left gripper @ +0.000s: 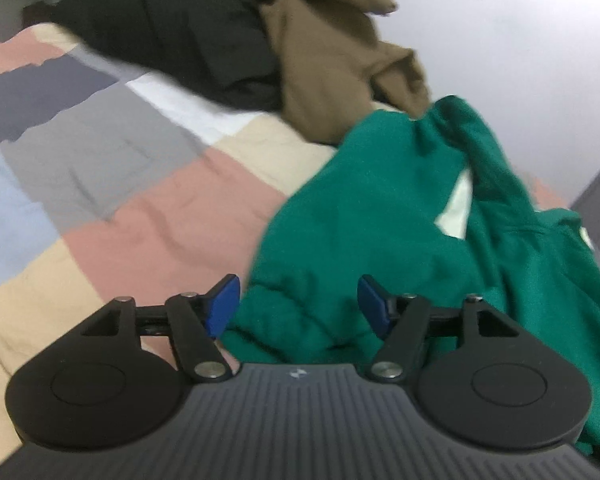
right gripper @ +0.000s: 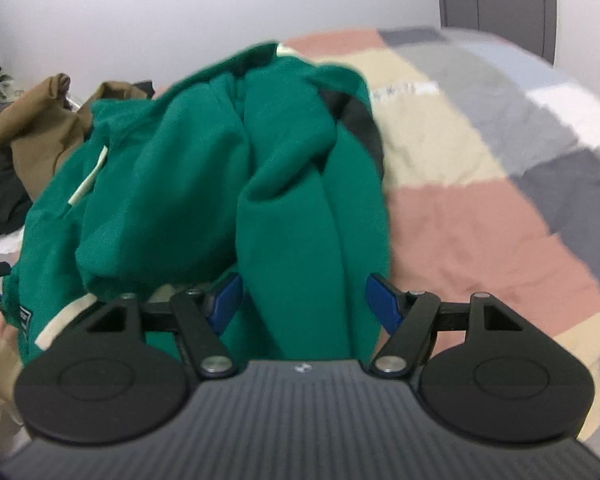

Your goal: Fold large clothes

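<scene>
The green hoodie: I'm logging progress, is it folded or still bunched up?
Bunched up. The green hoodie lies in a rumpled heap on the patchwork bedspread, with loose rolls and creases, no flat layers.

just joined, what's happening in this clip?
A person with a handheld gripper in each hand is working on a green hoodie that lies bunched up on a patchwork bedspread. The left gripper and the right gripper are both open, with green fabric between the blue pads but not pinched. A brown garment and a black garment are piled further back on the bed. No fold is visible yet.
</scene>
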{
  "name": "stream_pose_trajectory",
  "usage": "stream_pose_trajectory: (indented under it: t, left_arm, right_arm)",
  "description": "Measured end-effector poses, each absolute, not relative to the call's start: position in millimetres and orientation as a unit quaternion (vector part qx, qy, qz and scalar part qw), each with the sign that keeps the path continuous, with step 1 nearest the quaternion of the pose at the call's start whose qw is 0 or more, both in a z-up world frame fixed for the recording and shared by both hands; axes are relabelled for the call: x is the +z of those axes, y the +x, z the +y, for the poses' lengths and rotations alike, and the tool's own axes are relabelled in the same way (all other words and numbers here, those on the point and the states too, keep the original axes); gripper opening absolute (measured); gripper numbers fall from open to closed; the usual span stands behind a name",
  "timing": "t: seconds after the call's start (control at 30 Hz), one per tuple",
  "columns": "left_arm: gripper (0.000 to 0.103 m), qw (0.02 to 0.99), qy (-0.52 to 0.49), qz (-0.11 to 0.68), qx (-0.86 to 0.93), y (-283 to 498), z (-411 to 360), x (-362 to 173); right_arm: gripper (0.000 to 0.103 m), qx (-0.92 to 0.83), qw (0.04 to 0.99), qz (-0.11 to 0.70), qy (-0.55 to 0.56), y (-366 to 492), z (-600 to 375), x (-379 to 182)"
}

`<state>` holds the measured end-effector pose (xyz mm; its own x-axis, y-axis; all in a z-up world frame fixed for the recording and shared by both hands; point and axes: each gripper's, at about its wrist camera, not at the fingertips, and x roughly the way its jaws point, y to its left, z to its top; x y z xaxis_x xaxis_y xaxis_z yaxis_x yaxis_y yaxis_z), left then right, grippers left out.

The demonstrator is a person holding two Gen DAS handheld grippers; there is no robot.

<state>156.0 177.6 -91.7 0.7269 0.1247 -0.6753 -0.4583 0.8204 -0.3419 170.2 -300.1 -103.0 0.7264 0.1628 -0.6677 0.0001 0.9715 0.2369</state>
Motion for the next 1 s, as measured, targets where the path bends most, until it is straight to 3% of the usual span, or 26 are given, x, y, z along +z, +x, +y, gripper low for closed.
stream_pose_trajectory:
  t: [0.17,0.23,0.3,0.33,0.4,0.6,1.0]
  left_arm:
    - [0.072,0.873,-0.288,0.357,0.166,165.1,192.0,-114.1]
    - [0.072,0.871,-0.297,0.354,0.166,165.9,193.3,-116.5]
    - [0.069,0.873,-0.294,0.352,0.165,165.0,191.4,-115.9]
    - [0.067,0.875,-0.293,0.35,0.163,163.9,190.4,-115.6]
    - [0.053,0.877,-0.29,0.349,0.159,161.5,188.2,-114.6]
    - [0.032,0.893,-0.284,0.306,0.168,150.6,191.2,-95.1]
    - [0.03,0.926,-0.215,0.2,0.237,159.8,247.6,-40.8]
  right_arm:
    - [0.072,0.047,0.926,0.372,0.045,176.1,-278.4,-112.4]
    - [0.065,0.044,0.927,0.372,0.035,178.8,-275.7,-115.7]
    - [0.041,0.039,0.928,0.369,0.033,179.8,-276.1,-115.1]
    - [0.034,0.037,0.93,0.365,0.033,179.4,-277.0,-112.9]
    - [0.021,0.032,0.934,0.354,0.028,176.6,-279.3,-106.6]
    - [0.015,0.035,0.947,0.317,0.025,168.7,-290.8,-80.8]
    - [0.011,-0.021,0.963,0.267,0.013,233.7,-356.7,-25.0]
